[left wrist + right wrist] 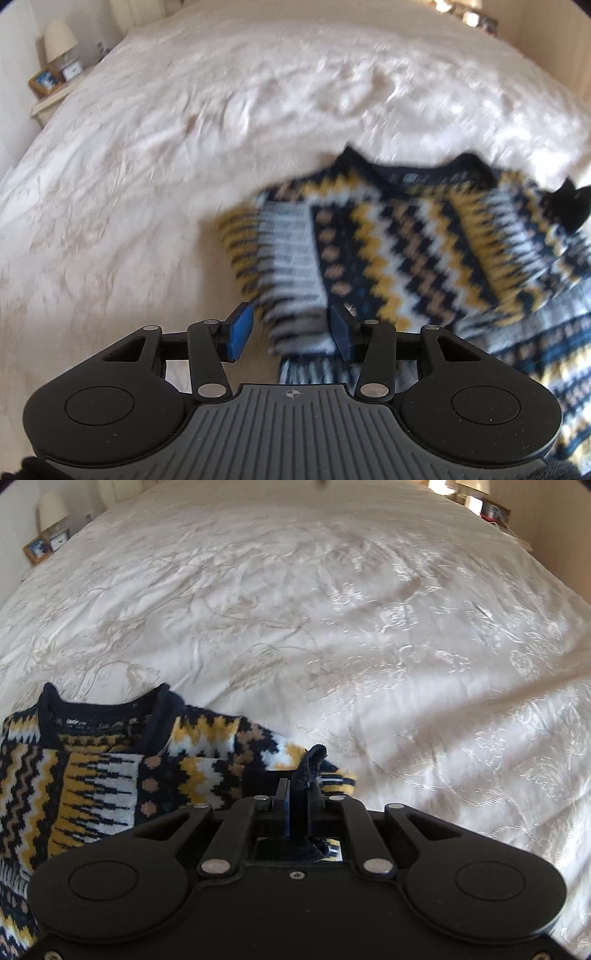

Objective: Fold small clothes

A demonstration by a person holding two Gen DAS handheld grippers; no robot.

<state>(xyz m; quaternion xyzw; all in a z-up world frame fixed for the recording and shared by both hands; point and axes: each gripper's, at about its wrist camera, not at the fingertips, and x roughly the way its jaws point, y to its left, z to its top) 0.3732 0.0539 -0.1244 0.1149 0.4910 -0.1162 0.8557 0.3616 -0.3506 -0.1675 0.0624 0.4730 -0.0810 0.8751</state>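
A small knitted sweater (399,251) with navy, yellow, white and tan zigzags lies on a white bedspread (184,129). Its left sleeve is folded across the body. My left gripper (291,332) is open, its blue pads (242,326) on either side of the folded sleeve's end, not closed on it. In the right wrist view the sweater (110,768) lies at lower left. My right gripper (297,801) is shut on the navy cuff (312,764) of the right sleeve, which sticks up between the fingers. The left wrist view is motion-blurred.
The white embroidered bedspread (369,627) stretches far ahead and to the right. A nightstand with a lamp (59,40), a clock and a framed picture (46,81) stands at the far left. Another lamp and frames (480,502) stand at the far right.
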